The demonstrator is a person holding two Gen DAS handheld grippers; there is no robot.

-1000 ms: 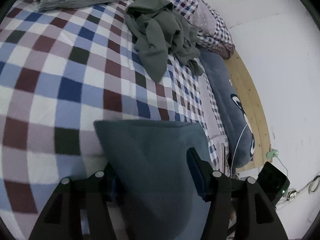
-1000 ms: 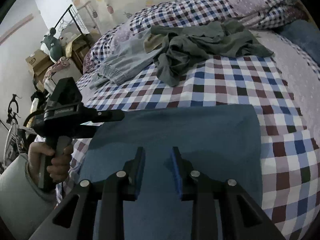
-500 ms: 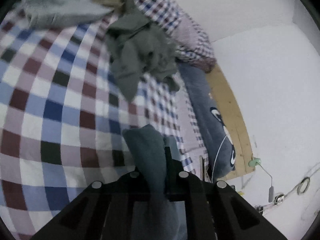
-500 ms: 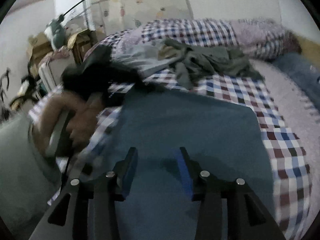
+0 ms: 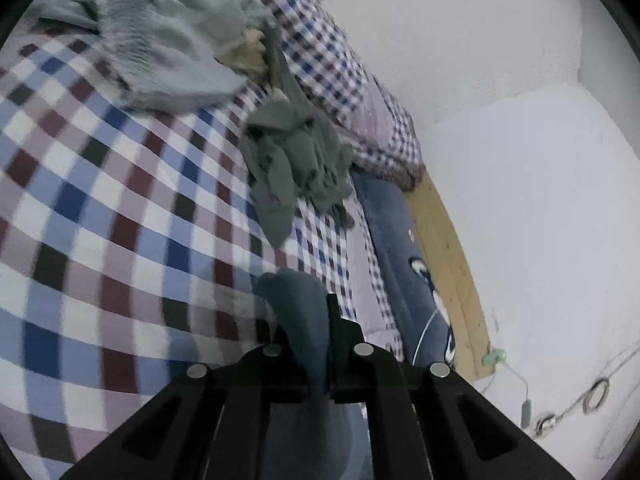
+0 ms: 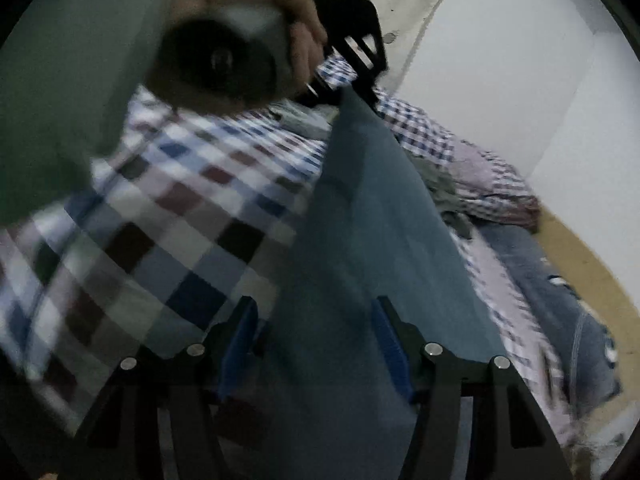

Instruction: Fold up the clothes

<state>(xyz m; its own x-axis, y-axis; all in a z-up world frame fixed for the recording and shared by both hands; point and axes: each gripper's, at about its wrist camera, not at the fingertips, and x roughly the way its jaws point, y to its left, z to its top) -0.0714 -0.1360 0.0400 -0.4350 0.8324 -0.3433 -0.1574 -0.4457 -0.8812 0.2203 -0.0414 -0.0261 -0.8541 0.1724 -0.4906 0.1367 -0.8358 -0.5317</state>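
Note:
A dark teal garment (image 6: pixel 368 248) is lifted off the checked bedspread (image 5: pixel 120 216). My left gripper (image 5: pixel 308 320) is shut on a bunched corner of the teal garment (image 5: pixel 296 300) and holds it above the bed. In the right wrist view the left gripper (image 6: pixel 348 64) shows at the top with the cloth hanging from it. My right gripper (image 6: pixel 316 320) is open, its blue-padded fingers (image 6: pixel 240 336) on either side of the hanging cloth's lower part.
A crumpled grey-green garment (image 5: pixel 296 168) and a pale grey garment (image 5: pixel 168 48) lie further up the bed. A checked pillow (image 5: pixel 384 136) and a blue pillow (image 5: pixel 404 280) lie along the wooden bed edge (image 5: pixel 448 264) by the white wall. Cables lie on the floor (image 5: pixel 592 396).
My left gripper closed on the teal garment's corner and lifted it up. The garment went from lying flat to hanging. My right gripper's fingers spread wider around the cloth.

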